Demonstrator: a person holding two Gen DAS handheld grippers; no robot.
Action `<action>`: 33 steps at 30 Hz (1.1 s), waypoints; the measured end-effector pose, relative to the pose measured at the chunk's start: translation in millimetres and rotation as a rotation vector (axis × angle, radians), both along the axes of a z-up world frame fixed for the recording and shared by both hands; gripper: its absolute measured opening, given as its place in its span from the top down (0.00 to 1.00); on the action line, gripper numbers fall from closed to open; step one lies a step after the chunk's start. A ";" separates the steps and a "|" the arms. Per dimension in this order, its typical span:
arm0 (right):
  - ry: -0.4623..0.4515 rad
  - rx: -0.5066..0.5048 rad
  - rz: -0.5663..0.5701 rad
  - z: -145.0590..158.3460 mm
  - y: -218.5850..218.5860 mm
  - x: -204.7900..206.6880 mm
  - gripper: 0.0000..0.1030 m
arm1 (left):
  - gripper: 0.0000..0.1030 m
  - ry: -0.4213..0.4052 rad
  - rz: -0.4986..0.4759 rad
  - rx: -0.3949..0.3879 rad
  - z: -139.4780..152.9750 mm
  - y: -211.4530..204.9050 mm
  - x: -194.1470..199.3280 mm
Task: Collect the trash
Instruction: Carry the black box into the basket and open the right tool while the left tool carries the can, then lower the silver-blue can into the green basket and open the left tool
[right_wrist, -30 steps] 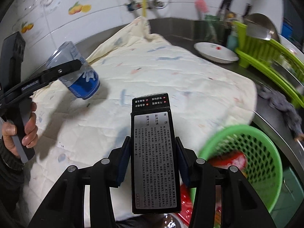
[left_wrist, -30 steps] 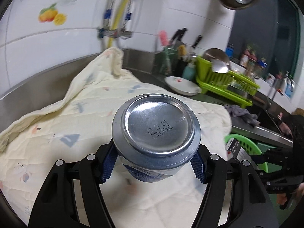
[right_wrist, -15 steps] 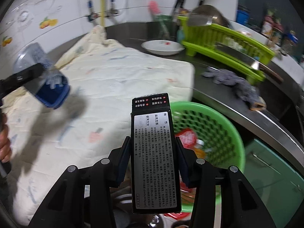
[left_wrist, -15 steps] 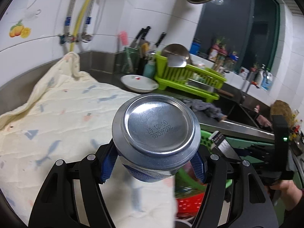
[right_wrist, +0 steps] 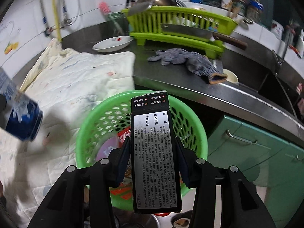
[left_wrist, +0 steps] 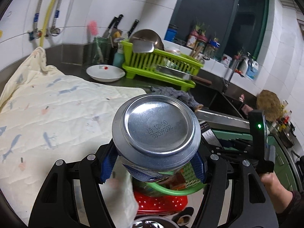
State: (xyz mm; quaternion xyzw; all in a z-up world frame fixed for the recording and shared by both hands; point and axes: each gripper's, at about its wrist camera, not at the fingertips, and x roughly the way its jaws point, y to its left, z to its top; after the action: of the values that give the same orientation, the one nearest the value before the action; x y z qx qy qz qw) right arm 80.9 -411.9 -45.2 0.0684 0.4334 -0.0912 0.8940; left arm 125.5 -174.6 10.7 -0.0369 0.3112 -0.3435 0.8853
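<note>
Aluminium can, perforated green basket

both grippers are matte black plastic. the left gripper has two broad forked arms with triangular cut-outs, each arm carrying two round silver screws near its far end. its fingers are faced with blue textured pads. the right gripper is built alike: black arms, cut-outs, four silver screws in a row, and darker navy pads on the inner faces. seen from the left wrist, the right gripper's tall black handle block bears a small lit green lamp. the right hand on that handle ends in a dark ribbed sleeve at the wrist.
</note>
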 end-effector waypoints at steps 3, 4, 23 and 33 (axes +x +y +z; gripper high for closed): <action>-0.011 0.010 -0.011 -0.5 -8.4 0.2 0.53 | 0.36 0.012 -0.019 0.009 -3.8 -13.3 0.1; -0.015 0.021 -0.012 -0.4 -11.3 0.0 0.46 | 0.36 0.013 -0.024 0.015 -5.1 -17.4 -0.2; -0.084 -0.067 -0.042 29.7 -14.4 -52.0 0.33 | 0.36 0.063 -0.132 0.087 -35.9 -96.9 -1.2; -0.089 -0.089 -0.091 27.7 -22.2 -79.7 0.27 | 0.35 0.080 -0.158 0.102 -39.9 -123.4 1.0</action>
State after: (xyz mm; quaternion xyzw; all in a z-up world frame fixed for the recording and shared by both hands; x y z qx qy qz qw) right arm 1.1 -434.1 -17.5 0.0520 0.3849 -0.1478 0.9095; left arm 126.5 -298.0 -29.2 0.0193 0.3655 -0.3943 0.8429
